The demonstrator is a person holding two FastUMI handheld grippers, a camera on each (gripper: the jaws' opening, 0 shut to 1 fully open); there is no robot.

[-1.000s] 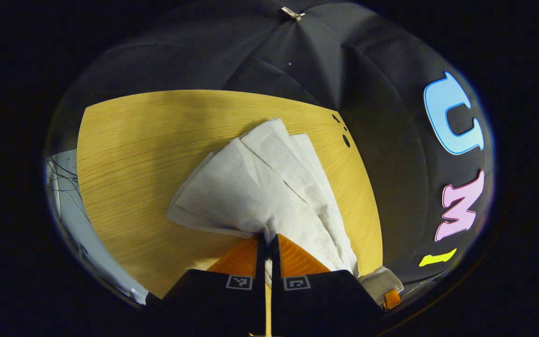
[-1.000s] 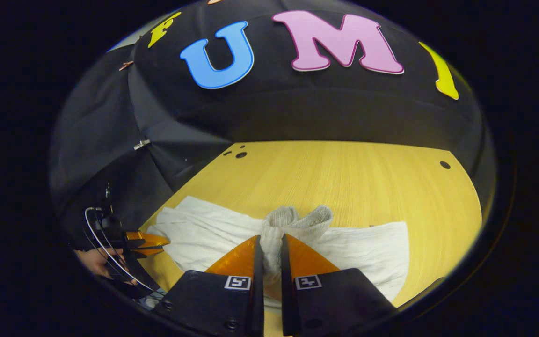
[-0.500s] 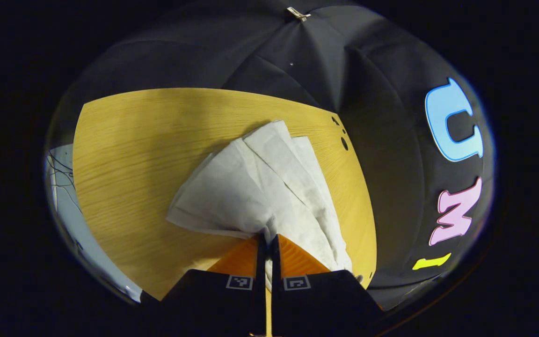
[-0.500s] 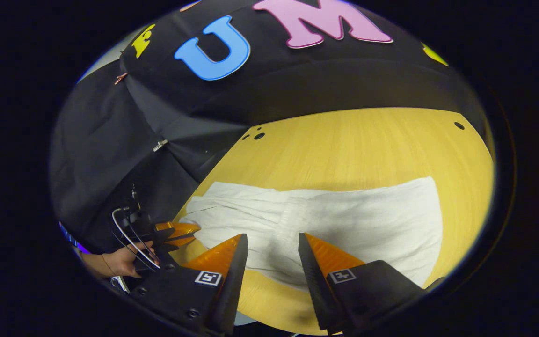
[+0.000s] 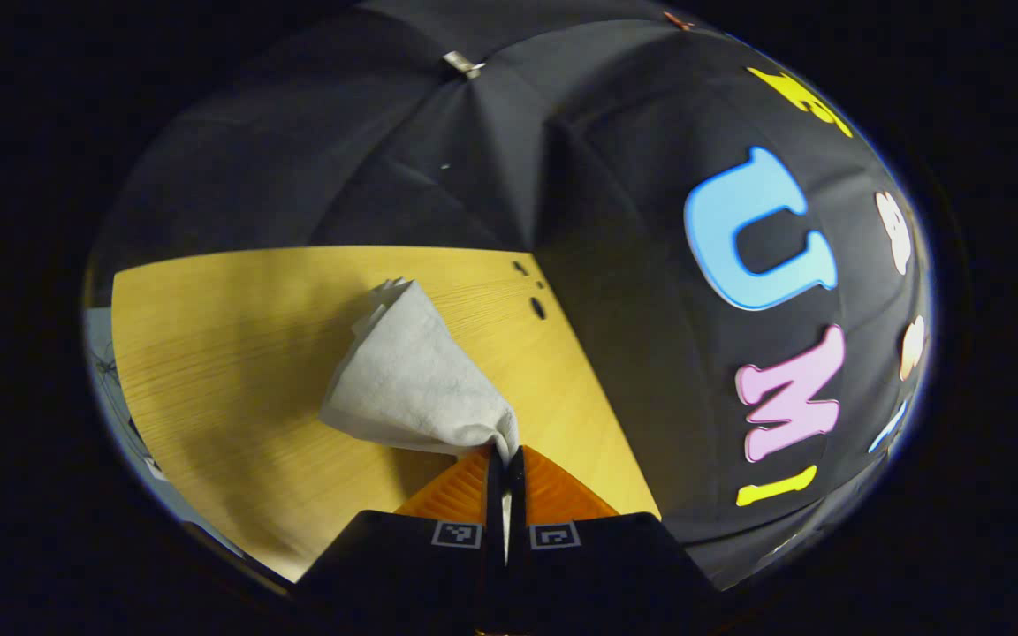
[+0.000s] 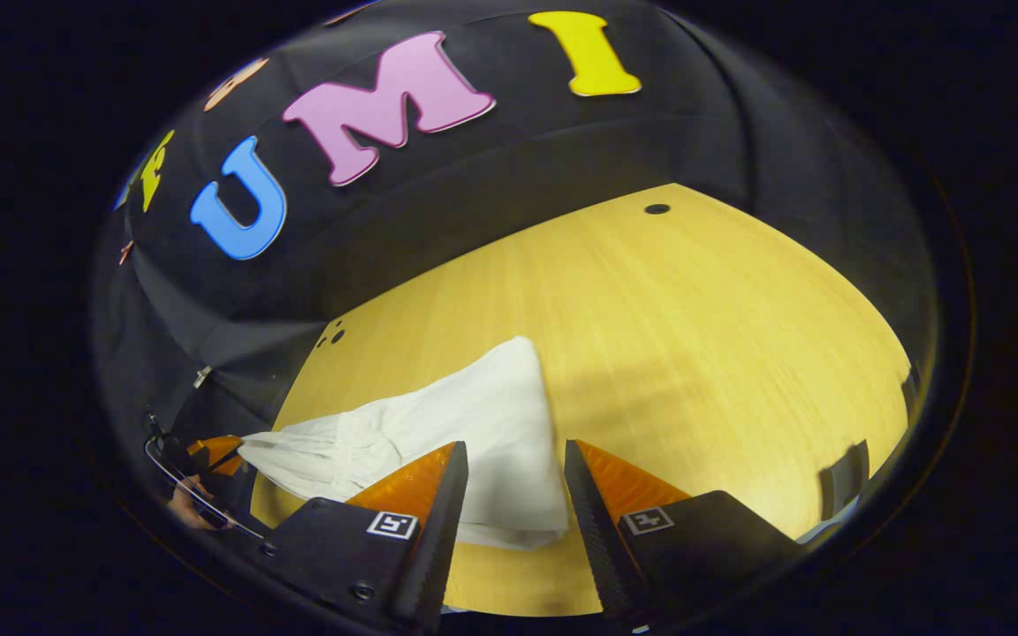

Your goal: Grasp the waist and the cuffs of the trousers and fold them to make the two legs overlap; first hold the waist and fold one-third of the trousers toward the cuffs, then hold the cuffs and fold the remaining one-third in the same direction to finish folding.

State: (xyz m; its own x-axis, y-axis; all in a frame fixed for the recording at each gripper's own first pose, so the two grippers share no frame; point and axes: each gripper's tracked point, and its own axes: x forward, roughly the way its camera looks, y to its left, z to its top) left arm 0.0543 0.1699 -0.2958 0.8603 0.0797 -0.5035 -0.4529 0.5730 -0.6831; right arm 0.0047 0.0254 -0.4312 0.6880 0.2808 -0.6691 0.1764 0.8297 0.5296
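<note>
The left gripper is pinching an end of the white trousers with its jaws together on the cloth, and the garment is fanning out from that pinch across the wooden table toward the far side. In the right gripper view the right gripper is standing with its jaws apart, gripping nothing, poised just over the near edge of the trousers, which are lying as one long band running to the left, where the left gripper and a hand are holding the other end. I am judging that the legs are already lying one over the other, since the cloth is reading as a single strip, though I cannot tell which end is the waist. The two one-third folds are looking undone as yet: the strip is lying stretched out at full length. As for writing, the only marks on the tools are the small square coded tags on the gripper bodies, and nothing readable is showing on the trousers or the table.
</note>
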